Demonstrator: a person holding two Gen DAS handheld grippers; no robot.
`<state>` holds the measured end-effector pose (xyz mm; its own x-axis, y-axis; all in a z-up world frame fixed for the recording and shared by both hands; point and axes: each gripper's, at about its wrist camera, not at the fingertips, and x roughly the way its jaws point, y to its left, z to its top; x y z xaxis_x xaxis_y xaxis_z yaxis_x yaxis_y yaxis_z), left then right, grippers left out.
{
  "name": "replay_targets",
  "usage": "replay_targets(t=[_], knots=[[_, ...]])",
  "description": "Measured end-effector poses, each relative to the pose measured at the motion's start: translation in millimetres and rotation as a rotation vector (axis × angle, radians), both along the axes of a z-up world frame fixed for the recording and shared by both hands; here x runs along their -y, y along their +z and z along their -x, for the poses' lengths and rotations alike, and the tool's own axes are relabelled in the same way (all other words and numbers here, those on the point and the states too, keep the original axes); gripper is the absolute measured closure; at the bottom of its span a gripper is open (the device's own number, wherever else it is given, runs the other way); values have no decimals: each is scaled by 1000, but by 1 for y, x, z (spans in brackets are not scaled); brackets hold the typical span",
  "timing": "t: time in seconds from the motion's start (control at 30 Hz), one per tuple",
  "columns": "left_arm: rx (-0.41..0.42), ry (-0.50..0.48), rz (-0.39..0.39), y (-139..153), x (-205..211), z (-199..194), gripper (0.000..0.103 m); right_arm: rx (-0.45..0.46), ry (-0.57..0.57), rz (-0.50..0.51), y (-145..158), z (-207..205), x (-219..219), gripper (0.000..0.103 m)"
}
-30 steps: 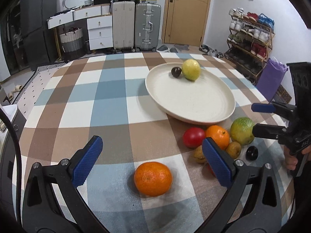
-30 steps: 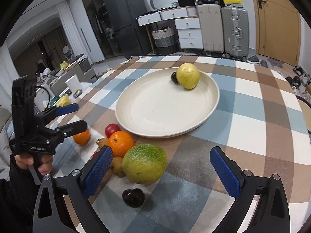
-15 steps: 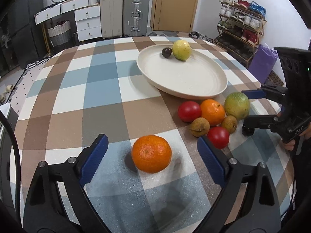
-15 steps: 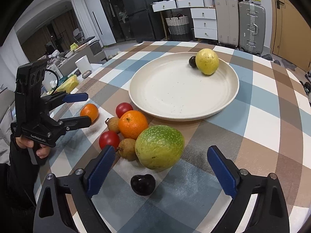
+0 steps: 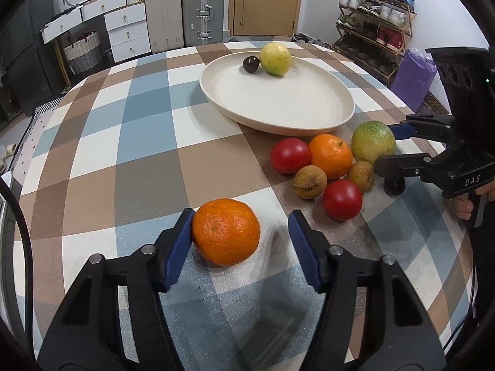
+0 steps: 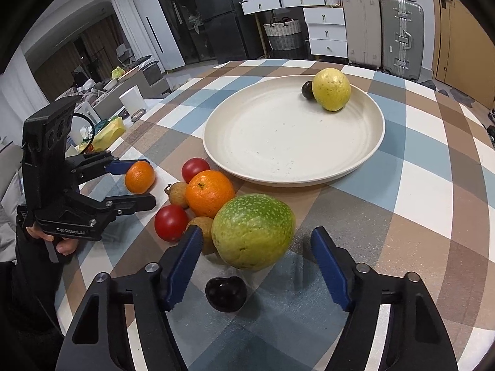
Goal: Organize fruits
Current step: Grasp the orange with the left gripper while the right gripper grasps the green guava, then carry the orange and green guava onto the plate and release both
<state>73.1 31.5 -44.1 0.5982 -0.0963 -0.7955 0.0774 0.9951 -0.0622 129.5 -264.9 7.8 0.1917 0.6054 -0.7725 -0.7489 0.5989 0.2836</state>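
My left gripper [image 5: 239, 232] is open around a lone orange [image 5: 225, 231] on the checked tablecloth; its left pad touches the fruit, the right pad stands apart. My right gripper [image 6: 256, 256] is open around a large green fruit [image 6: 253, 231], with a small dark fruit [image 6: 225, 293] below it. Beside the green fruit lies a cluster: a second orange [image 6: 210, 197], two red tomatoes [image 6: 171, 222], small brown fruits [image 6: 178, 192]. The cream plate [image 6: 278, 154] holds a yellow fruit [image 6: 331, 93] and a dark fruit [image 6: 307, 90].
The round table drops off close behind both grippers. Suitcases [image 5: 185, 9], white drawers [image 5: 126, 31] and a shoe rack [image 5: 374, 21] stand beyond the far edge. A white cup [image 6: 132, 102] and clutter lie off the table's left side.
Both grippers have moved forward and narrowed. The left now brackets the lone orange and the right brackets the green fruit. The fruits have not moved.
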Motion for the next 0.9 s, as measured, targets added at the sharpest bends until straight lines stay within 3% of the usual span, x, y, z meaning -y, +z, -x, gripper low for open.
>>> replay_targets(t=[0.17, 0.47, 0.9], knots=[[-6, 14, 18, 0, -6, -1, 66, 3, 8, -7, 2, 1, -1, 35], [-5, 16, 20, 0, -5, -1, 66, 15, 2, -15, 3, 1, 0, 48], [66, 56, 57, 11, -9, -2, 66, 45, -24, -83, 15, 0, 8, 50]])
